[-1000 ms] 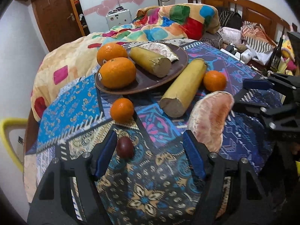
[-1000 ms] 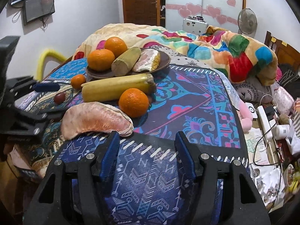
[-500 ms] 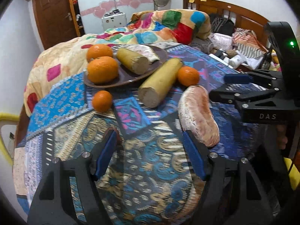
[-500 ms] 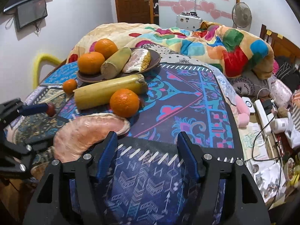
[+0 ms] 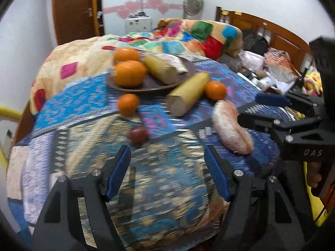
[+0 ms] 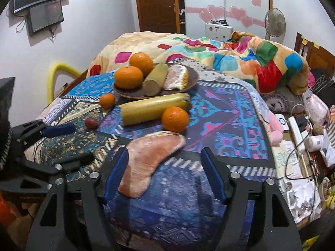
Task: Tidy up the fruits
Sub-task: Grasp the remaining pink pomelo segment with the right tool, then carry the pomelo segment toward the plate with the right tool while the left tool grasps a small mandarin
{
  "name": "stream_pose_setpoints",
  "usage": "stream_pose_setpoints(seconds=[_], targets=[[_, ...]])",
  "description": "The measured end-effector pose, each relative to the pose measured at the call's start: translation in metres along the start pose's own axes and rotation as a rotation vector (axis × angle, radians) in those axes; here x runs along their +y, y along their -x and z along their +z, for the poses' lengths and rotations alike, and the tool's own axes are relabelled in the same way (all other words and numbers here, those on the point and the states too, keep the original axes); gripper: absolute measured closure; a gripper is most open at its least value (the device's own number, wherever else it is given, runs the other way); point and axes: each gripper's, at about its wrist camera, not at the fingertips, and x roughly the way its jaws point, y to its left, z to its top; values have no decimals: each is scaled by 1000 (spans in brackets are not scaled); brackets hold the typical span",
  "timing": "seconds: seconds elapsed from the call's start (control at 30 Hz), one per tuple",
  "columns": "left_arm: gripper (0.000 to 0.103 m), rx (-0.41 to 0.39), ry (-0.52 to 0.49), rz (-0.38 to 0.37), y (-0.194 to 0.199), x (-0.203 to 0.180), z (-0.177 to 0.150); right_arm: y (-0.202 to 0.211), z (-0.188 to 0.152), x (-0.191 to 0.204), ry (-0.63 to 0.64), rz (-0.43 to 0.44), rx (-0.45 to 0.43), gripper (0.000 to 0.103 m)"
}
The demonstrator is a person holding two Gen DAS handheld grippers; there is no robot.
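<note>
A brown plate (image 6: 188,83) holds two oranges (image 6: 128,77), a short yellow stick and a pomelo piece (image 6: 175,79). On the patterned cloth lie a long yellow stick (image 6: 155,107), an orange (image 6: 174,118), a small orange (image 6: 107,100), a dark red fruit (image 6: 91,123) and a pink pomelo wedge (image 6: 150,159). My right gripper (image 6: 165,173) is open, with the wedge's near end between its fingers. My left gripper (image 5: 167,173) is open and empty, short of the dark red fruit (image 5: 138,134). The wedge (image 5: 231,129) lies to its right.
The table (image 6: 240,125) is round, with its near edge just under both grippers. A bed with a colourful blanket (image 6: 240,56) lies behind it. Cables, a power strip and clutter (image 6: 303,138) lie to the right. A yellow chair (image 6: 54,73) stands at the left.
My left gripper has pulled back and swung, so the dark red fruit shows ahead of it again. My right gripper has moved left so that the pomelo wedge's near end lies between its fingers.
</note>
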Motion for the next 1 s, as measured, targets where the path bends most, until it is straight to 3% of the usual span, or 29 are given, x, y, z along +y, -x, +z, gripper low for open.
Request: stream_pose_setpoints(seconds=[0.2,0.3,0.8,1.0], targets=[[31,2,50,50,12,38,-11,-28,0,18,-14,29,42,30],[31,10,81,57,13,52,-15,-36,-1,22,-2,-14,43,25],[31,27,100,18,-7,55,-10,-5,-24,-16,5,-56,66,49],[31,33,96,8,-9,51,-6,-14,-18,-16,0,-49,49,50]])
